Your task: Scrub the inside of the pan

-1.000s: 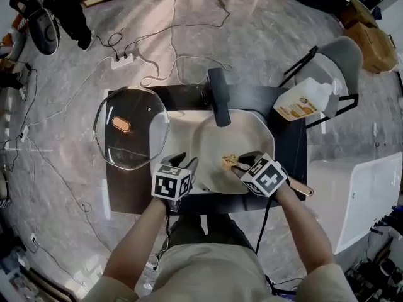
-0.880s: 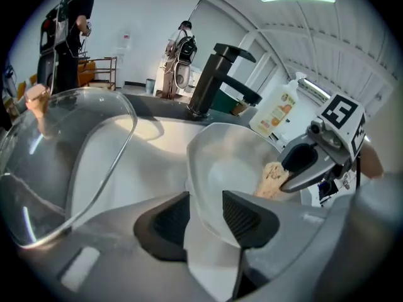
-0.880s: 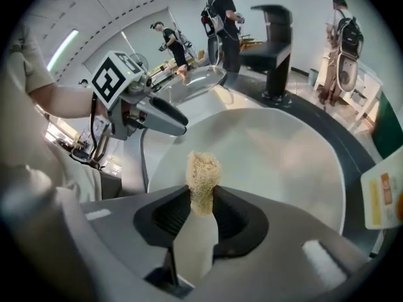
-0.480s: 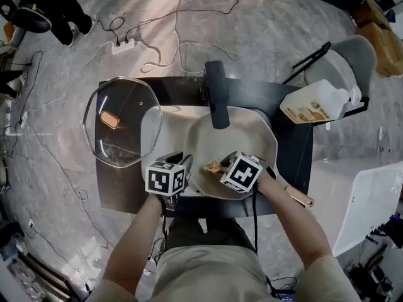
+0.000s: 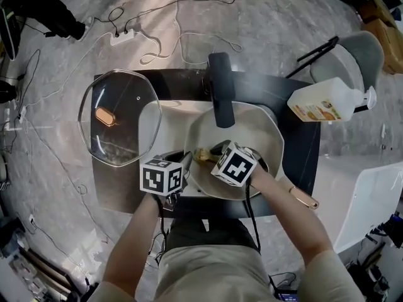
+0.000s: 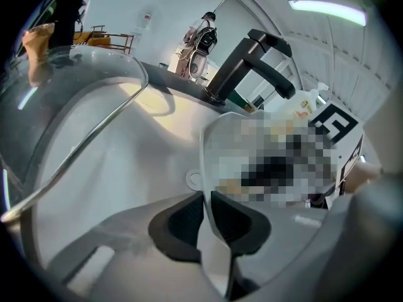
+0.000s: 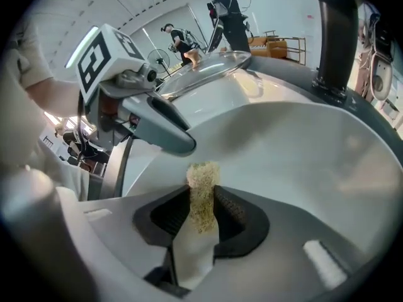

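The white-lined pan (image 5: 252, 134) sits on the black table with its black handle (image 5: 220, 96) pointing away from me. My left gripper (image 5: 184, 160) is at the pan's near left edge. In the left gripper view its jaws (image 6: 206, 206) have just been closing and now pinch the thin pan rim (image 6: 204, 150). My right gripper (image 5: 211, 153) reaches into the pan's left part, shut on a yellowish scouring pad (image 7: 203, 181). The pad's tip (image 5: 203, 155) lies against the pan's inner wall (image 7: 302, 162), close to the left gripper (image 7: 157, 128).
A glass lid (image 5: 116, 118) with a wooden knob leans at the left, over a white tray (image 5: 173, 124) beside the pan. A detergent bottle (image 5: 327, 102) lies at the table's far right corner. A wooden-handled tool (image 5: 303, 198) lies near the front right edge. Cables run across the floor.
The right gripper carried the scouring pad leftward across the pan and lower. The left gripper came down onto the pan's left rim and its jaws closed on it.
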Motion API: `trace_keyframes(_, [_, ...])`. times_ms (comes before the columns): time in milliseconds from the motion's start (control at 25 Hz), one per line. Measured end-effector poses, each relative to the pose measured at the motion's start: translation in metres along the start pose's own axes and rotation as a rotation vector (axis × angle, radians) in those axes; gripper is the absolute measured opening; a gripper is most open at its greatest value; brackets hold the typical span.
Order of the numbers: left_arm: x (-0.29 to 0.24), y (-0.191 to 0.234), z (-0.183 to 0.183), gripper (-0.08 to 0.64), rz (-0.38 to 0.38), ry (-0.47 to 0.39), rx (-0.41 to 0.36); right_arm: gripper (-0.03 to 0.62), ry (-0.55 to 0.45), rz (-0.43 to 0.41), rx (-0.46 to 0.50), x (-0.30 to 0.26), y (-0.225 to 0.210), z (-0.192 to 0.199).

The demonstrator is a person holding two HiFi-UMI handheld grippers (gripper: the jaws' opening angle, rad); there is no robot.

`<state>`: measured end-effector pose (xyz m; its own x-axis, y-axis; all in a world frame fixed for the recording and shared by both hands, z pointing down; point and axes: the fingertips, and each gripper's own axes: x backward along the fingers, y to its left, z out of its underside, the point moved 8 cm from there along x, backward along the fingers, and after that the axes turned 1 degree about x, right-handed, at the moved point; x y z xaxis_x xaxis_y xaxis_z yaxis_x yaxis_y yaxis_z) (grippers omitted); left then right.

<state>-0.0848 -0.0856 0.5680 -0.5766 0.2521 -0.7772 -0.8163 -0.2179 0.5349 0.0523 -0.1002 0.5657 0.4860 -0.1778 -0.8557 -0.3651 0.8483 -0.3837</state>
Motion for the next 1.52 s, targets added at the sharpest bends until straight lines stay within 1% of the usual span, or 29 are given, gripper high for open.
trace_keyframes(80, [0.0,-0.001,0.001,0.043,-0.006,0.0,-0.006,0.12,-0.038,0.029,0.001,-0.005,-0.004,-0.006])
trace_keyframes(160, [0.0,-0.001,0.001,0.043,-0.009,-0.006,-0.008,0.117,-0.054,0.064,-0.003,-0.007,-0.009,-0.011])
trace_keyframes(320, [0.0,-0.001,0.001,0.041,-0.008,-0.011,-0.001,0.115,-0.105,0.151,-0.021,-0.002,-0.024,-0.016])
trace_keyframes(440, [0.0,-0.001,0.002,0.04,-0.009,-0.012,0.001,0.114,-0.145,0.249,-0.025,0.006,-0.039,-0.016])
trace_keyframes(560, [0.0,0.0,0.002,0.04,-0.006,-0.011,0.006,0.112,-0.146,0.366,0.014,0.016,-0.053,-0.015])
trace_keyframes(640, [0.0,0.0,0.002,0.04,-0.003,-0.008,0.011,0.112,-0.122,0.437,0.039,0.022,-0.06,-0.012])
trace_keyframes(720, [0.001,0.001,0.002,0.04,-0.001,-0.005,0.015,0.11,-0.073,0.511,0.067,0.029,-0.066,-0.007])
trace_keyframes(840, [0.0,0.0,0.002,0.039,0.002,-0.004,0.018,0.107,0.045,0.602,0.117,0.038,-0.074,0.007])
trace_keyframes(920, [0.0,0.001,0.002,0.038,0.006,-0.004,0.022,0.106,0.134,0.627,0.133,0.044,-0.077,0.018])
trace_keyframes(1040, [0.001,0.001,0.001,0.039,0.01,-0.002,0.028,0.103,0.259,0.612,0.144,0.053,-0.075,0.033])
trace_keyframes(1160, [0.002,0.0,0.001,0.039,0.015,-0.003,0.035,0.101,0.388,0.537,0.153,0.06,-0.062,0.048])
trace_keyframes(1240, [0.003,0.0,0.001,0.039,0.016,-0.005,0.042,0.101,0.466,0.452,0.143,0.06,-0.048,0.059])
trace_keyframes(1360, [0.004,-0.001,0.002,0.038,0.013,-0.009,0.049,0.101,0.553,0.274,0.117,0.055,-0.021,0.075])
trace_keyframes(1440, [0.003,-0.001,0.002,0.037,0.01,-0.01,0.053,0.1,0.575,0.172,0.118,0.046,-0.001,0.08])
trace_keyframes(1520, [0.004,-0.001,0.002,0.036,0.008,-0.01,0.06,0.098,0.558,0.107,0.127,0.036,0.016,0.079])
